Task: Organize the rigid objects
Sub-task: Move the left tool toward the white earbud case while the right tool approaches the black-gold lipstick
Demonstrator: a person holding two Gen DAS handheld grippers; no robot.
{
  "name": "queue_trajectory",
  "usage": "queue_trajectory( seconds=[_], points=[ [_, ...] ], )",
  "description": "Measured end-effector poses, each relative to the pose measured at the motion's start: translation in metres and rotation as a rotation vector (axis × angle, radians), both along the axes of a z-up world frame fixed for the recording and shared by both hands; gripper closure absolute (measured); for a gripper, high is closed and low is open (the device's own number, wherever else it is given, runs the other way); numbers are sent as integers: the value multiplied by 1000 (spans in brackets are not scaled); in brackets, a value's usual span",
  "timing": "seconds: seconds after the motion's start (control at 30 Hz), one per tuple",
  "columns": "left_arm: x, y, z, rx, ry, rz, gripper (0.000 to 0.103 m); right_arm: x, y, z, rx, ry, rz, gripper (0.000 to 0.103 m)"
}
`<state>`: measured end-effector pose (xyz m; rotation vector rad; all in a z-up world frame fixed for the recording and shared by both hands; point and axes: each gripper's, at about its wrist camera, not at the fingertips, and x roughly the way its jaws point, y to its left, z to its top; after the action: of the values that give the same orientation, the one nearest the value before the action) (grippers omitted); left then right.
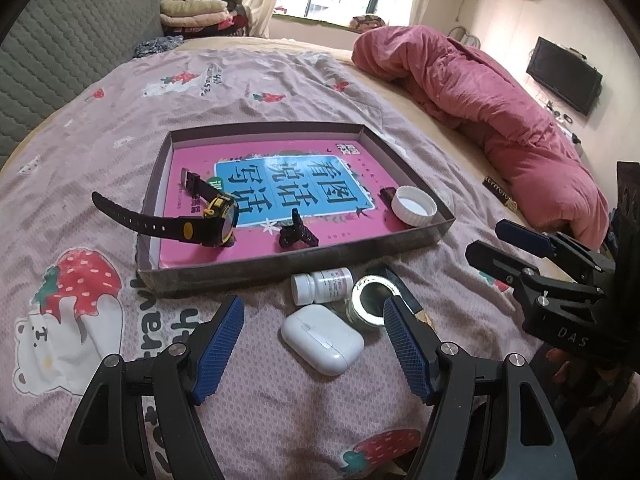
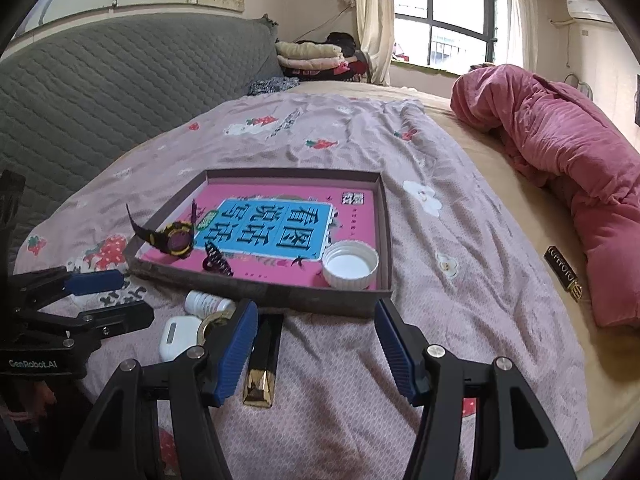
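Note:
A shallow brown box tray (image 1: 424, 238) lies on the bed with a pink book as its floor. In it are a black and yellow watch (image 1: 216, 220), a black hair clip (image 1: 296, 234) and a white cap (image 1: 414, 206). In front of the tray lie a white pill bottle (image 1: 320, 286), a white earbud case (image 1: 322, 338), a silver tape roll (image 1: 370, 300) and a black and gold tube (image 2: 264, 360). My left gripper (image 1: 313, 302) is open, hovering above the earbud case. My right gripper (image 2: 316, 306) is open near the tray's front wall (image 2: 320, 300), with the tube by its left finger.
A second black and gold tube (image 2: 564, 276) lies on the beige sheet to the right. A rolled pink duvet (image 2: 560, 152) runs along the right side. A grey quilted headboard (image 2: 100, 92) stands to the left, and folded clothes (image 2: 308, 54) are stacked at the far end.

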<state>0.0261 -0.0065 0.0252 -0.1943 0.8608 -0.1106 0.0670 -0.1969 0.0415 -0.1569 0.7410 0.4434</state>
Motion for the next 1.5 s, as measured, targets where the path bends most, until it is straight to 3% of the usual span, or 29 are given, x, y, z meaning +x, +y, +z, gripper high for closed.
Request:
queue_trajectory(
  seconds=[0.83, 1.13, 1.5],
  points=[
    [5, -12, -28, -16, 108, -20, 29, -13, 23, -31, -135, 93, 49, 43],
    [18, -18, -43, -60, 152, -6, 29, -14, 35, -47, -185, 124, 80, 43],
    [32, -22, -53, 44, 186, 40, 29, -12, 39, -53, -184, 136, 89, 43]
  ],
)
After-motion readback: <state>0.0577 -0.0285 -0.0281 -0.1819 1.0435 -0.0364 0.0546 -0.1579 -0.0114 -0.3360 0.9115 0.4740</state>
